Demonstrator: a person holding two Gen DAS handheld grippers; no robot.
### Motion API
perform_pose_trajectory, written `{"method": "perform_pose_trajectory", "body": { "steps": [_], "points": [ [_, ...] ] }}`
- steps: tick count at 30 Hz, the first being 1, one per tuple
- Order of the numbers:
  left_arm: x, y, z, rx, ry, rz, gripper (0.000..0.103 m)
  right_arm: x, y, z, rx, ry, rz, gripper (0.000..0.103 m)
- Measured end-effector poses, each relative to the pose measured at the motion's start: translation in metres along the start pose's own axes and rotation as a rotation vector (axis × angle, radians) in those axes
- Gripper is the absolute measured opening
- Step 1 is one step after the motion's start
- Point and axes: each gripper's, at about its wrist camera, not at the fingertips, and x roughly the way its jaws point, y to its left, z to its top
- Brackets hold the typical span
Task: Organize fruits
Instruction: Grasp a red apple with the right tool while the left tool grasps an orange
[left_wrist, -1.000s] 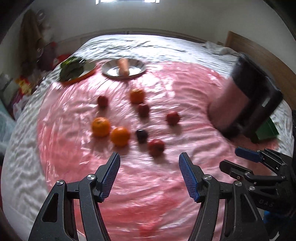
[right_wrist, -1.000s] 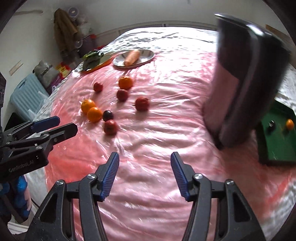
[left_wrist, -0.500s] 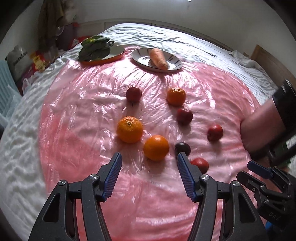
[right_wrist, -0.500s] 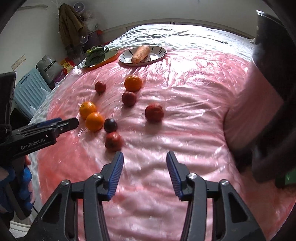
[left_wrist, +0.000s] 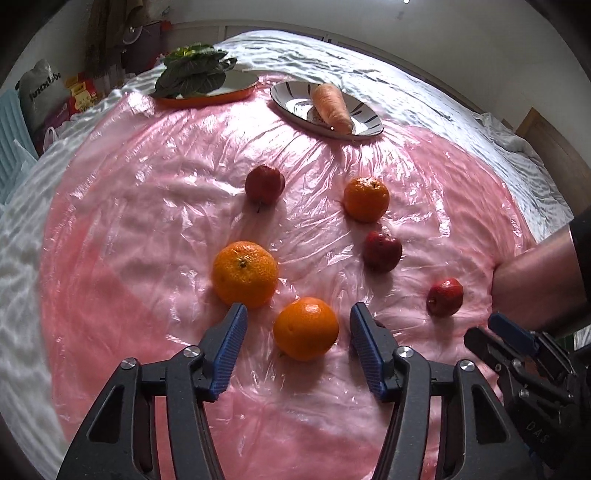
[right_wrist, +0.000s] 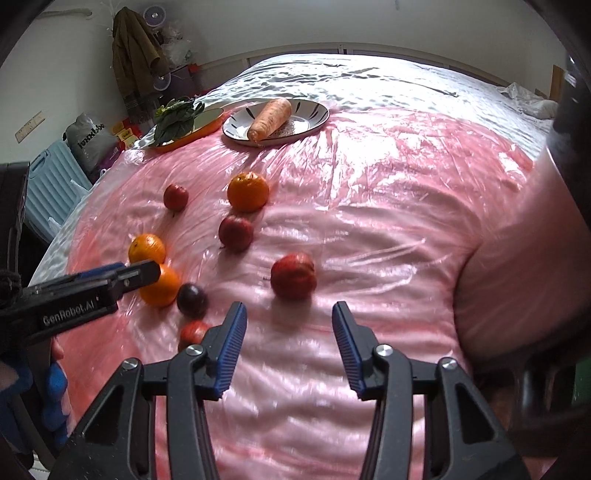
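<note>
— What's changed in the last second?

— The left gripper has come forward and down over the pink plastic sheet. It was hanging back from the fruit; now the near orange sits right between its fingers, which are spread wide and not touching it.

— So the pick-up is on?

— I'd say so. It only needs to squeeze.

— And the right gripper?

— Also released, nothing in it. It has closed in on a red fruit, which lies just ahead of its tips.

— Which way does that orange point?

— It's round, no real long axis. I can't make out its stem end. The second orange, just left of it and beyond, shows its stem dimple facing up.
</note>
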Motion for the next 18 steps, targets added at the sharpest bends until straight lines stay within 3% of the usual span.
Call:
{"method": "perform_pose_trajectory", "body": {
  "steps": [5,18],
  "points": [
    [0.007,0.0,-0.002,-0.015,0.015,0.003,0.049,0.014,-0.004,0.01,0.002,-0.003,-0.005,0.085],
    [0.023,-0.002,-0.004,-0.02,0.04,0.004,0.044,0.047,-0.001,0.018,-0.038,0.042,0.012,0.066]
  ]
}}
